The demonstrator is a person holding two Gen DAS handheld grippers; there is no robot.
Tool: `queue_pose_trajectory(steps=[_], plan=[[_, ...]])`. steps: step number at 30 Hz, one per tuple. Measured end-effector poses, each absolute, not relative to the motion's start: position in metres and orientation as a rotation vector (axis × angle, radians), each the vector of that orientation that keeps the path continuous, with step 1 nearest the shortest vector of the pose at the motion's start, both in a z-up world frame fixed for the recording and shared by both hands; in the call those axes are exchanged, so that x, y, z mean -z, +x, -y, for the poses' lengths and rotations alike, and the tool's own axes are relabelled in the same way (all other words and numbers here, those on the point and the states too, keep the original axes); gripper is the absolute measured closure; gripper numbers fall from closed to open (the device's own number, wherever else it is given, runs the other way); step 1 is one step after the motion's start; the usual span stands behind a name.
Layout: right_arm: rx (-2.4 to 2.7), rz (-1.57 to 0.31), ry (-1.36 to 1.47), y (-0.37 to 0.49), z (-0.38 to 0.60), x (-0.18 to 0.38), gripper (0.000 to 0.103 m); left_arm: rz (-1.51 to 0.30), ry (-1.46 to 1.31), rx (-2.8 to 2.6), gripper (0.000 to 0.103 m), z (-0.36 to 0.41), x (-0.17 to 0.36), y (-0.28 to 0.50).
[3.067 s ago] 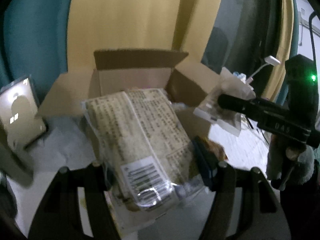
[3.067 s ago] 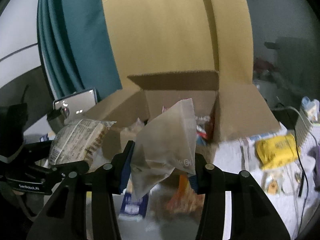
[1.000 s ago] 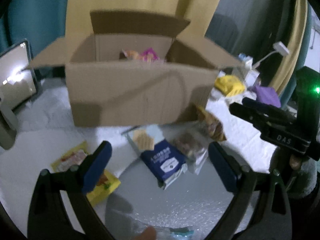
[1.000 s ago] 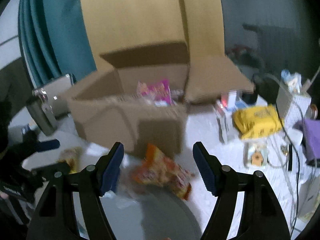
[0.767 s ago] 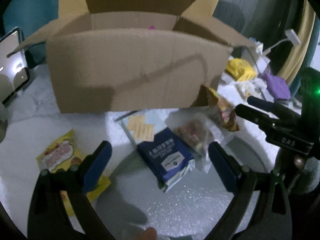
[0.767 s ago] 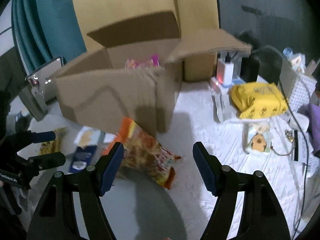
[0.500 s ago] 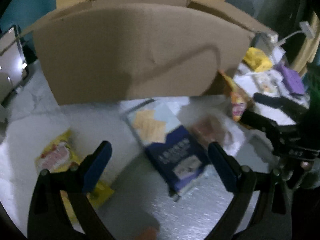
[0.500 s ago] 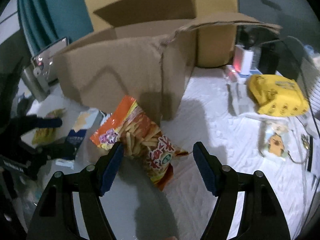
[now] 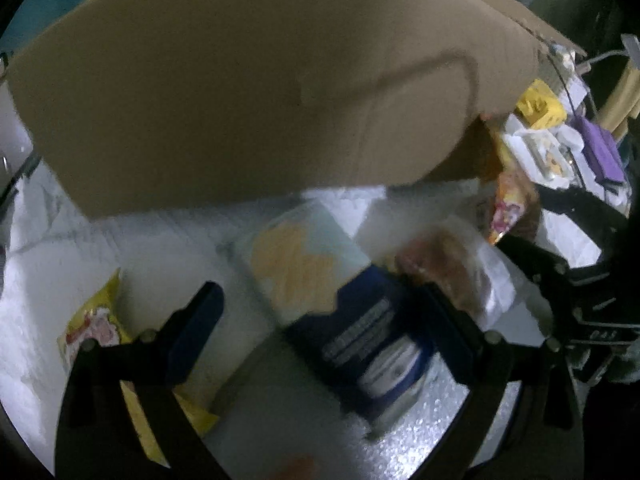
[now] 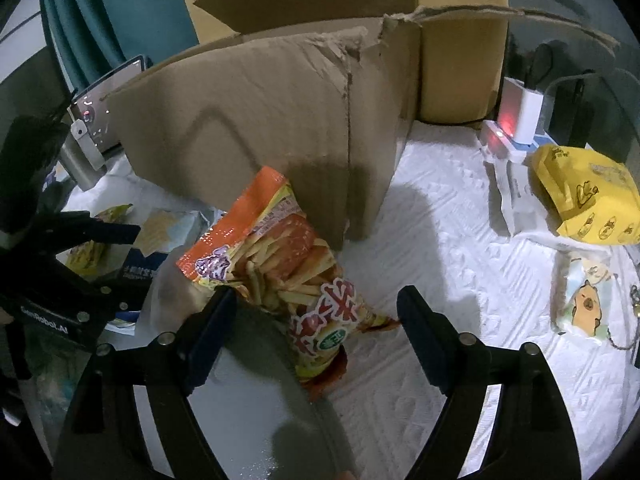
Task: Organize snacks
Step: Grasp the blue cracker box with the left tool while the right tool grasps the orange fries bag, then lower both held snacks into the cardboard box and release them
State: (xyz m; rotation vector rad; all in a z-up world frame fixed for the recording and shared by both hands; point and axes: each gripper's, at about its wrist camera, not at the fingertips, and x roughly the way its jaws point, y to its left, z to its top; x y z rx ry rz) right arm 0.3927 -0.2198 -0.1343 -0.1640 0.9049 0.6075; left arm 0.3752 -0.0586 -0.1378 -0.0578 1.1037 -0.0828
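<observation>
Beside the cardboard box [image 10: 256, 120], the fries packet [image 10: 276, 268] is straddled by the right gripper [image 10: 316, 320], jaws opening and empty, so closing on it is judged next.

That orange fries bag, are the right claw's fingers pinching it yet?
Apart. The right wrist view shows the right gripper opening, pads clear of the orange fries bag.

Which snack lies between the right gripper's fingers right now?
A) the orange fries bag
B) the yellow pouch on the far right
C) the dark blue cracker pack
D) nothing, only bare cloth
A: in the right wrist view the orange fries bag lies between the fingers of the right gripper, whose jaws are opening and whose pads do not press on it.
</observation>
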Motion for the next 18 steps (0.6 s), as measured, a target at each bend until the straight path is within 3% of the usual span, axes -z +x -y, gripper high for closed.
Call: queue_pose_trajectory(steps=[3,4,6,7,8,12,18], plan=[[-0.603,-0.901,-0.154,0.394,0.222,0.133,0.019,-1.124,-0.022,0.084,0.004,0.067,0.144,0.381],[-0.597,-0.894,-0.153,0.393,0.223,0.132,0.023,-1.119,-0.004,0.087,0.004,0.069,0.144,0.382],[-0.613,-0.892,-0.152,0.391,0.225,0.131,0.042,-1.123,-0.007,0.092,0.006,0.069,0.143,0.382],[-0.617,-0.895,-0.16,0.39,0.224,0.132,0.061,-1.122,0.002,0.098,0.006,0.071,0.142,0.381],[-0.613,-0.896,-0.177,0.388,0.223,0.133,0.066,-1.117,0.01,0.109,0.013,0.074,0.141,0.379],[-0.618,-0.862,-0.192,0.381,0.223,0.127,0.067,-1.103,0.032,0.13,0.05,0.084,0.131,0.374],[-0.597,-0.802,-0.178,0.366,0.229,0.106,0.067,-1.075,0.034,0.173,0.052,0.085,0.118,0.356]])
